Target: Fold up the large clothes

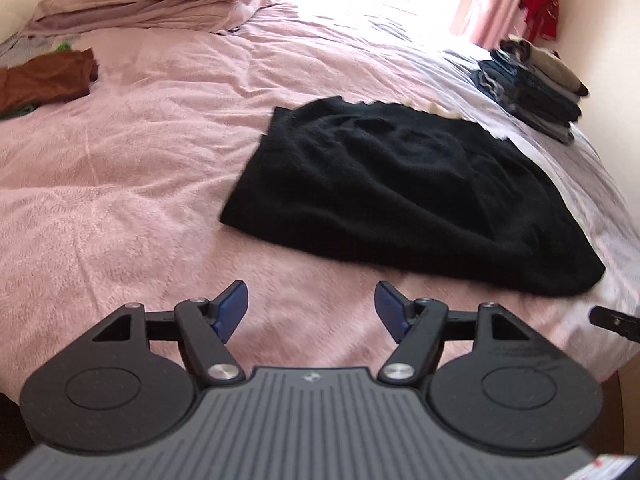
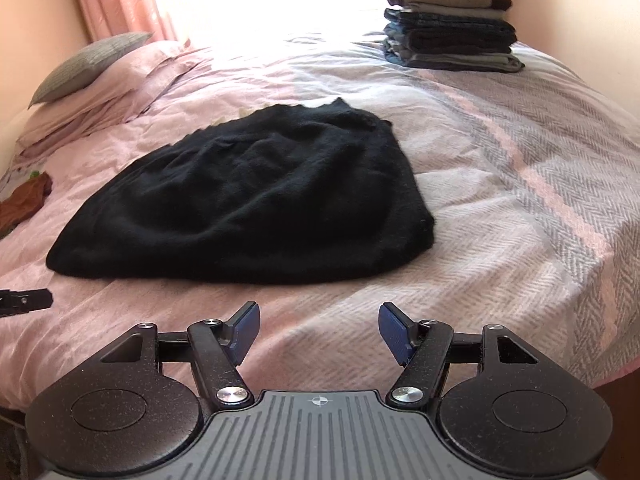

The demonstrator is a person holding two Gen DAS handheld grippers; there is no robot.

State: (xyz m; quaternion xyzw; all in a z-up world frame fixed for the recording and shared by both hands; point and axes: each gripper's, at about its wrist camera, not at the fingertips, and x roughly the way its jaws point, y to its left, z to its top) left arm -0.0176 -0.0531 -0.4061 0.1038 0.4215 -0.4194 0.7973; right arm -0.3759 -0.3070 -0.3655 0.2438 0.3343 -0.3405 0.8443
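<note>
Now both tools stand with jaws apart and empty, the left gripper point(image 1: 311, 309) and right gripper point(image 2: 319, 330) short of the black knitted garment point(image 2: 248, 196) lying on the pink bed cover point(image 1: 120, 184); pinch its near corners together, evenly, lifting straight

Black garment point(image 2: 248, 200) fuzzy matt knit; bedspread point(image 2: 500, 200) soft woven cloth, herringbone texture.

Open bedspread point(image 2: 500, 200) around black garment point(image 2: 248, 200); folded stack point(image 2: 450, 28) far corner.
</note>
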